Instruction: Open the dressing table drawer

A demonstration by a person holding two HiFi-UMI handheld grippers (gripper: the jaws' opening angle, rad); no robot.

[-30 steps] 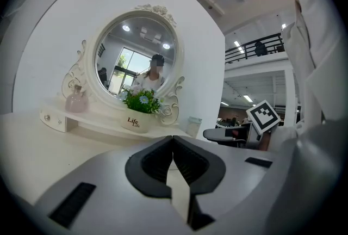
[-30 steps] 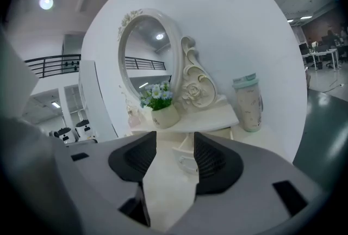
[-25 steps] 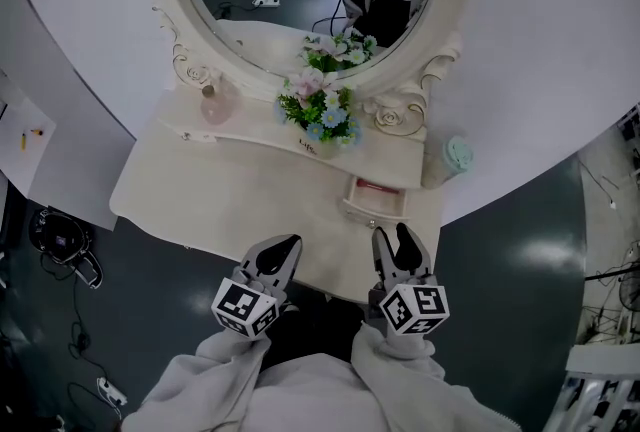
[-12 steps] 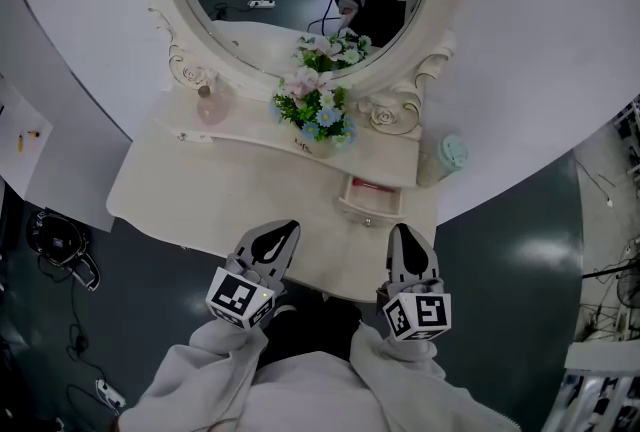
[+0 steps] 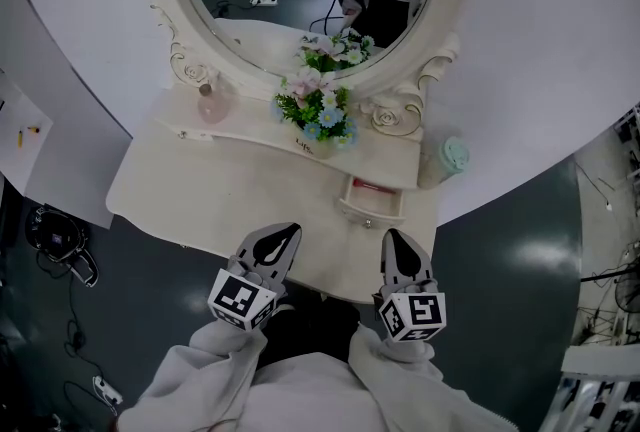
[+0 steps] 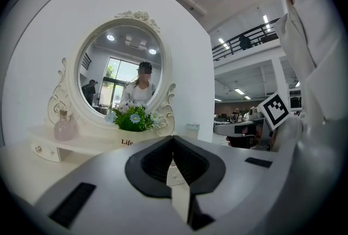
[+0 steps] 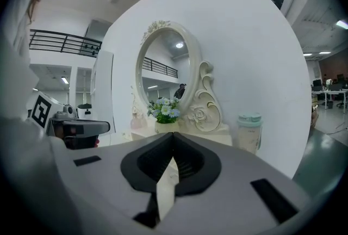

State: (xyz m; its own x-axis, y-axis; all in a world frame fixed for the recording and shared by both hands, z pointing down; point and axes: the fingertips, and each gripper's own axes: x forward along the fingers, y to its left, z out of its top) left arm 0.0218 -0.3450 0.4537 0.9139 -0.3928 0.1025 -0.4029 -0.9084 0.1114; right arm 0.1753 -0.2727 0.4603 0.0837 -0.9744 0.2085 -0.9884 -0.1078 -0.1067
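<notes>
By the right edge of the white dressing table, the small cream drawer looks light; take its round knob. Left gripper and right gripper jaws: together, empty.

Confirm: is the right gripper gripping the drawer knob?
No, the right gripper has its jaws shut on each other with nothing between them.

Dressing table drawer slightly open

Head cam's up high, looking almost straight down on the dressing table, left gripper and right gripper. The 2 gripper cams sit low by the table's front, facing about level toward the mirror. All 3 catch the flowers.
</notes>
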